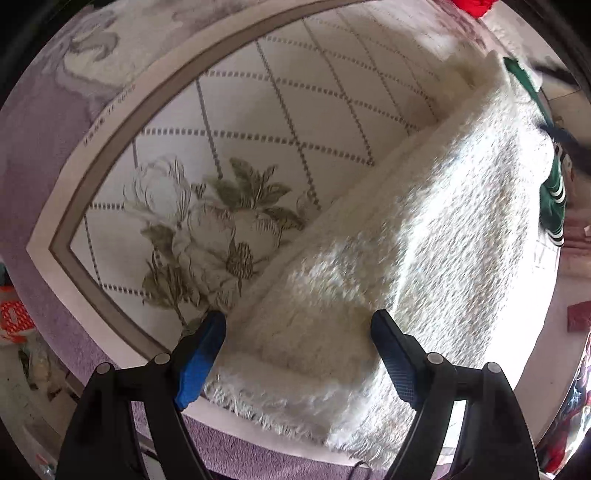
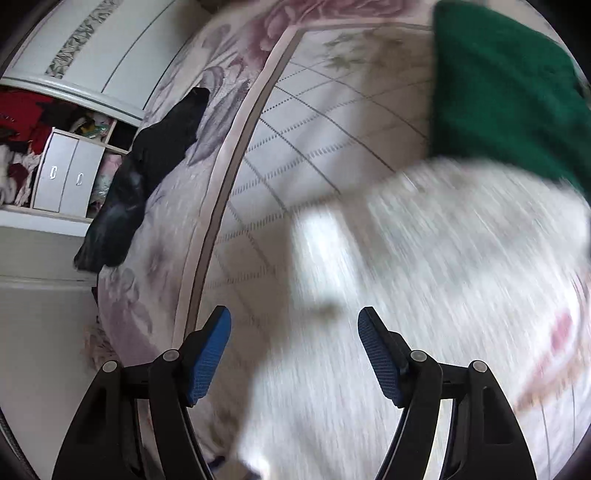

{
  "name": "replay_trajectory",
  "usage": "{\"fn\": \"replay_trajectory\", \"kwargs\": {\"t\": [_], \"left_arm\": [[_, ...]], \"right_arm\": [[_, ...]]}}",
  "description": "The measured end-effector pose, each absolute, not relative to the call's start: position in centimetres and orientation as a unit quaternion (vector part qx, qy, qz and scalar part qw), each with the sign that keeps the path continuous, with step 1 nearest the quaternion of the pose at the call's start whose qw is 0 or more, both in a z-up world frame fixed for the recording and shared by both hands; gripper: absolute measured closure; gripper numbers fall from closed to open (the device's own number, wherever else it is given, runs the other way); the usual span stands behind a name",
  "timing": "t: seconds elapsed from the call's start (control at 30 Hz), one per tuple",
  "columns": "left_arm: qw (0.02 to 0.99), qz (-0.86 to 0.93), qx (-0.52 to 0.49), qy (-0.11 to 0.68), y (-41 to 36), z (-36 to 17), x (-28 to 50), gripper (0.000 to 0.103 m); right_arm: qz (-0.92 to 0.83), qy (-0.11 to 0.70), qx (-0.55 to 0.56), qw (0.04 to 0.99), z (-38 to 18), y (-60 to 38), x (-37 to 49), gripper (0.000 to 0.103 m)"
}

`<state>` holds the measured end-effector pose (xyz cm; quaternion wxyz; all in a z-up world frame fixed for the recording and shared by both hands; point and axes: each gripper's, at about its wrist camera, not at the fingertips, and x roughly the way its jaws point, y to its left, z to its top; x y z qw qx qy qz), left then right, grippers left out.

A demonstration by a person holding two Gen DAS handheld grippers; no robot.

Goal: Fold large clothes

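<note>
A white fluffy garment (image 1: 388, 251) lies folded in a long strip on the bed cover (image 1: 258, 122), its fringed hem near the bed's front edge. My left gripper (image 1: 297, 319) is open and empty, just above the garment's near end. In the right wrist view the same white garment (image 2: 424, 277) is blurred by motion. My right gripper (image 2: 294, 319) is open and empty above its edge. A green garment (image 2: 495, 85) lies beyond the white one; it also shows in the left wrist view (image 1: 552, 199).
The bed cover has a grey flower print (image 1: 207, 236) and a brown border (image 2: 236, 155). A black garment (image 2: 147, 166) lies at the bed's left side. An open wardrobe with white drawers (image 2: 62, 177) stands beyond. A red item (image 1: 472, 7) lies at the far end.
</note>
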<state>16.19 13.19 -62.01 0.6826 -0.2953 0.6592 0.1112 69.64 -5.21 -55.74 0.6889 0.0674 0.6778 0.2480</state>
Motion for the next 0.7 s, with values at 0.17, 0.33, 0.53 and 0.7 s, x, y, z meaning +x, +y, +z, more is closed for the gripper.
{"fn": "replay_trajectory", "kwargs": {"t": [0.17,0.33,0.53,0.7], "left_arm": [[0.701,0.117,-0.29,0.641,13.8,-60.0,14.3,0.086],[0.69,0.115,-0.293,0.651,14.5,-59.4,11.6,0.086],[0.682,0.13,-0.257,0.673,13.5,-62.4,10.4,0.085],[0.685,0.125,-0.241,0.677,12.4,-60.7,9.9,0.085]], "right_arm": [[0.169,0.731,0.082,0.656,-57.7,-13.6,60.2,0.03],[0.102,0.778,0.163,0.598,-63.1,-20.5,53.9,0.03],[0.079,0.791,0.16,0.586,-67.3,-22.8,51.0,0.03],[0.13,0.777,0.219,0.576,-69.3,-21.8,49.9,0.083]]}}
